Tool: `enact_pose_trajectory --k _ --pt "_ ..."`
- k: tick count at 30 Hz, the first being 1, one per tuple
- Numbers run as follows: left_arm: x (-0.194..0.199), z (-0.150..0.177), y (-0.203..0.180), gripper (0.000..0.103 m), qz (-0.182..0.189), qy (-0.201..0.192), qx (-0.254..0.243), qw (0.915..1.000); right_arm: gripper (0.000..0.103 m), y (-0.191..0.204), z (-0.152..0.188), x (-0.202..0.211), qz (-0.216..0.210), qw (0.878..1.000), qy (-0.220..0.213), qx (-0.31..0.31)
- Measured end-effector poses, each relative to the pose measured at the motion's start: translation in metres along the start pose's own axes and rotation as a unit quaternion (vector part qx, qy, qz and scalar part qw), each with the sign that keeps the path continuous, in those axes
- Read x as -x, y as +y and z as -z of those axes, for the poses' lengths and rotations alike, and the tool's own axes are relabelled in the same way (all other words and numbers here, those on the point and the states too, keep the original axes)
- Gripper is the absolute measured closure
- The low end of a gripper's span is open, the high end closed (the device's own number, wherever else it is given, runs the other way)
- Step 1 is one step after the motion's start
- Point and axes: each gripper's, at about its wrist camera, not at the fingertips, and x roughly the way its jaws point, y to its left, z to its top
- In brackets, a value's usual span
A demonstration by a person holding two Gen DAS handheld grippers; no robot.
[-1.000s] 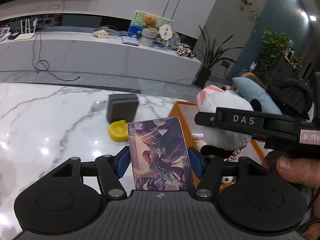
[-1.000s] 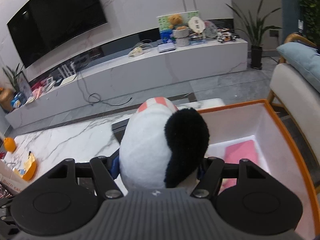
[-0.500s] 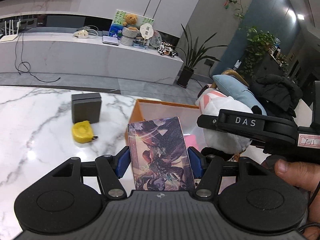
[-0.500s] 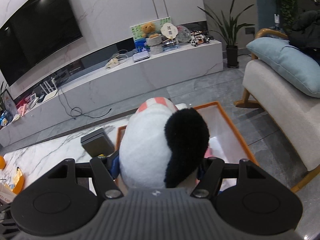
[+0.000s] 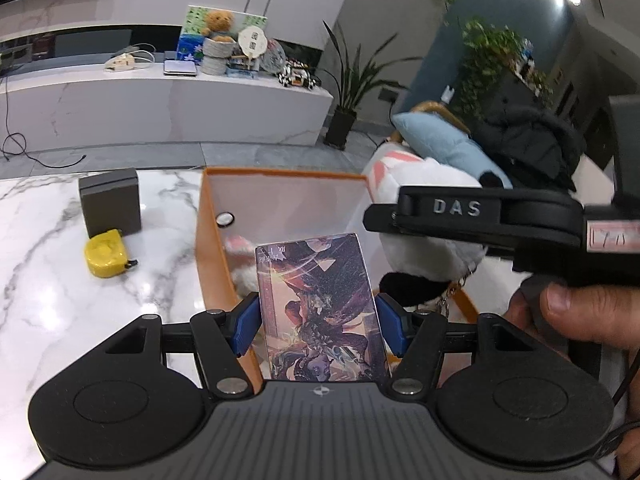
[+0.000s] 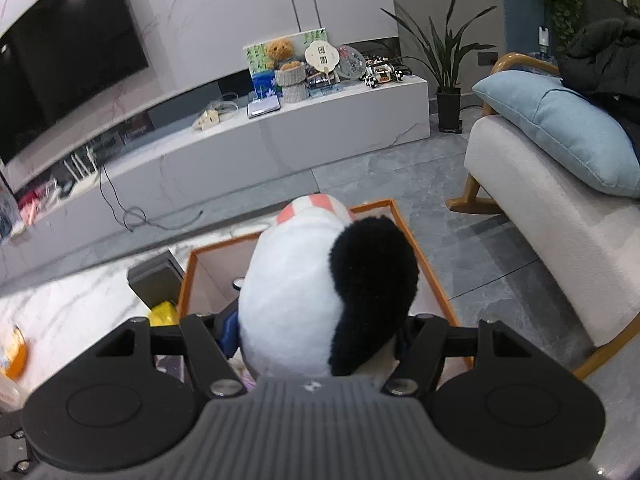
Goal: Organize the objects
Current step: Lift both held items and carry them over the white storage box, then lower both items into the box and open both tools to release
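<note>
1. The marble desk (image 5: 52,280) is white with grey veins; an orange box (image 5: 212,264) stands at its edge.
2. The orange box is open-topped with pale inner walls and a round hole in its left wall. Something white and fluffy with a pink patch lies inside; it is too hidden to name.
3. The plush toy (image 6: 320,296), white with a black patch and pink stripes on top, is clamped in the right claw (image 6: 316,336) above the box.
4. The card box (image 5: 320,312), upright and printed with dark fantasy artwork, is gripped between the blue pads of the left claw (image 5: 318,326) over the box's near-left wall.
5. A dark grey box (image 5: 110,202) stands on the desk left of the orange box.
6. A yellow tape measure (image 5: 105,254) lies just in front of it.
</note>
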Motion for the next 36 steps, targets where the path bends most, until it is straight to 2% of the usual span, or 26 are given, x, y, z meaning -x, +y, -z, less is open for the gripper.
enact_pose_trajectory --k 6,21,26,30,36 --pt "-0.014 0.009 -0.010 0.032 -0.014 0.020 -0.022 0.9994 0.034 -0.002 0.006 -0.010 0.012 0.999 0.017 0.036" --pt "-0.028 0.018 -0.025 0.032 -0.017 0.046 -0.052 0.9975 0.034 -0.001 0.018 -0.025 0.009 0.996 0.055 0.064" --pt "-0.029 0.021 -0.034 0.031 -0.033 0.044 -0.080 0.9952 0.034 -0.003 0.017 -0.029 0.012 0.996 0.063 0.066" --pt "-0.032 0.023 -0.038 0.031 -0.023 0.054 -0.089 0.9943 0.034 -0.005 0.018 -0.034 0.019 0.995 0.070 0.070" --pt "-0.036 0.027 -0.044 0.031 -0.030 0.059 -0.104 0.9924 0.034 -0.008 0.019 -0.040 0.025 0.994 0.076 0.070"
